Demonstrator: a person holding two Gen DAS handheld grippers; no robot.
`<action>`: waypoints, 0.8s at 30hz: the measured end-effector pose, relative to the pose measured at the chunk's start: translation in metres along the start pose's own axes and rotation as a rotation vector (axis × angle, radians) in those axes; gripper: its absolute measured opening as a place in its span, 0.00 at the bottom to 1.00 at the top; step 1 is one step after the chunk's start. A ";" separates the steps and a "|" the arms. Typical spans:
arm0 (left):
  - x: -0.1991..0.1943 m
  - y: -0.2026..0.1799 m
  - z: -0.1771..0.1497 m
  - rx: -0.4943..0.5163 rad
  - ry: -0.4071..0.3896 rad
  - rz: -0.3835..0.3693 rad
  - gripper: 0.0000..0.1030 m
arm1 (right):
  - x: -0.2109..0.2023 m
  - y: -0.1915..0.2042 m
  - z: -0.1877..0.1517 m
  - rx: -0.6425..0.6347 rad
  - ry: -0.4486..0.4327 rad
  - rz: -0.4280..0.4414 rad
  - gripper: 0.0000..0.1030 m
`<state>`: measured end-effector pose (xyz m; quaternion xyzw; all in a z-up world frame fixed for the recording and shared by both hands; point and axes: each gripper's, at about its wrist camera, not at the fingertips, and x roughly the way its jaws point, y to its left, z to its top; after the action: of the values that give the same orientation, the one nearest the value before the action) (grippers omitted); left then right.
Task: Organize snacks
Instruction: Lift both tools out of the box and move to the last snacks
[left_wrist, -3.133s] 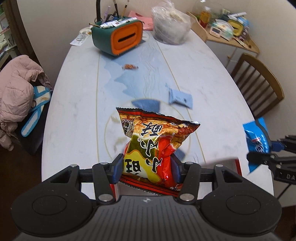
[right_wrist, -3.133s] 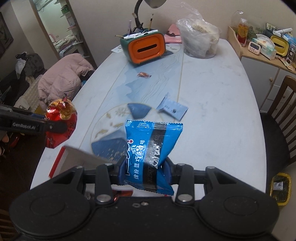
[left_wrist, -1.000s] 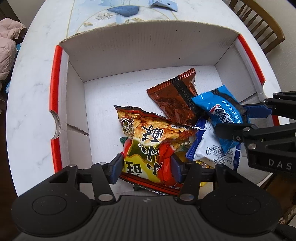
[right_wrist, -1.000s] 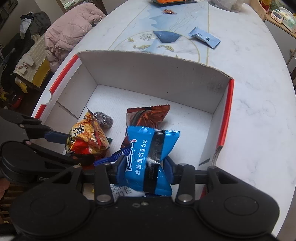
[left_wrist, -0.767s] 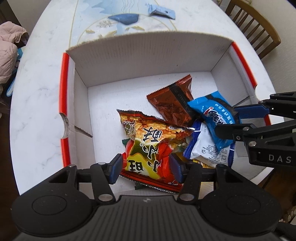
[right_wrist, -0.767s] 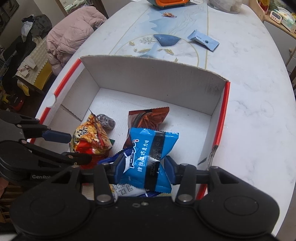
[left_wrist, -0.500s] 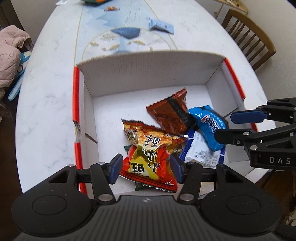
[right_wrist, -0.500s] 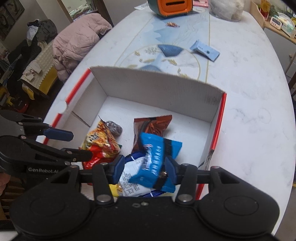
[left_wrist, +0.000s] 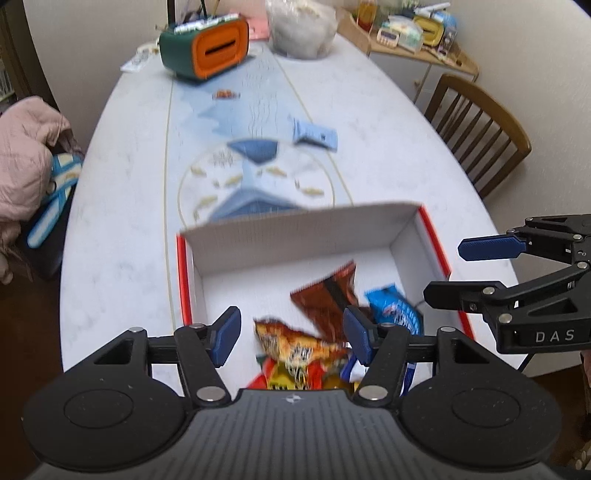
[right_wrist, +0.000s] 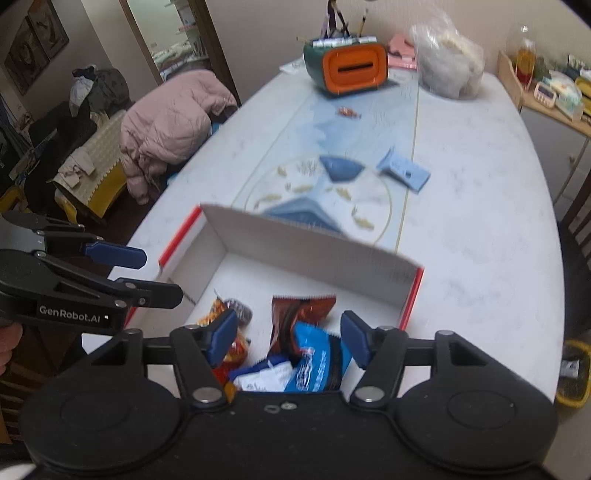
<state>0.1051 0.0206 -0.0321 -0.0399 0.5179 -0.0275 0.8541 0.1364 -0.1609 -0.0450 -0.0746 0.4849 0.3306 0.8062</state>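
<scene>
Where both hand-held grippers gripped packets, those now lie in the box (left_wrist: 295, 236)

It was a home dining room: a long table (left_wrist: 369, 122), a wooden chair (left_wrist: 476, 129), a coat (right_wrist: 173, 122) on seating.

The left gripper (left_wrist: 291, 332) points steeply downward with its blue-padded jaws standing apart, having just been opening, and nothing is pressed between the pads; the right gripper (right_wrist: 286, 334) is angled down much the same way (its jaws have likewise just been opening) and grips nothing. At the left edge of the right wrist view what seems to be part of a hand (right_wrist: 9, 345) shows behind the left gripper's body, though little of it is visible.
</scene>
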 end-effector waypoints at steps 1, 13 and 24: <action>-0.002 0.000 0.005 0.002 -0.008 0.001 0.59 | -0.002 -0.001 0.004 -0.005 -0.008 -0.003 0.61; -0.013 0.007 0.075 0.007 -0.110 0.052 0.66 | -0.015 -0.027 0.068 -0.056 -0.100 -0.004 0.80; 0.029 0.023 0.161 -0.047 -0.130 0.106 0.68 | 0.014 -0.075 0.126 -0.130 -0.108 0.025 0.94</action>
<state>0.2614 0.0470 0.0142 -0.0343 0.4634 0.0326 0.8849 0.2785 -0.1566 -0.0069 -0.1029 0.4190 0.3750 0.8205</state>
